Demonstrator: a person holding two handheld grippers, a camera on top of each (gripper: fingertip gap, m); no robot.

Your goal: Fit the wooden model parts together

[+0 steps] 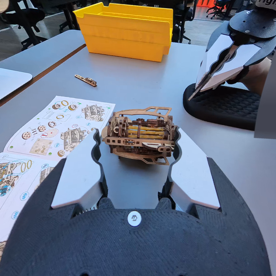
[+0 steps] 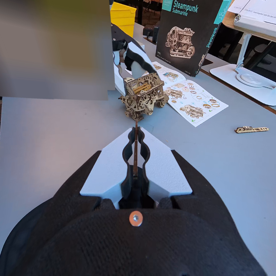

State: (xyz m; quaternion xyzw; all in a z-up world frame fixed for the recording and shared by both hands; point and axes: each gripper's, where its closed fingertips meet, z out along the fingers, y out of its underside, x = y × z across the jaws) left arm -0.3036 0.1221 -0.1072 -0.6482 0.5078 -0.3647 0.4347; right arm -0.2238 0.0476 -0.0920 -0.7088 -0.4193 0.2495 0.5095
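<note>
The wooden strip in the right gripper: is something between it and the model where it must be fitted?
Nothing visible. Only bare table lies between the wooden strip and the model.

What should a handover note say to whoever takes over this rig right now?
Left gripper: open, fingers either side of the wooden model on the table; contact unclear.
Right gripper: shut on a thin wooden strip, its tip just short of the model.
Another loose wooden part lies near the yellow bin; instruction sheet beside the model.
Left: fit the strip, then probably the loose part.
</note>
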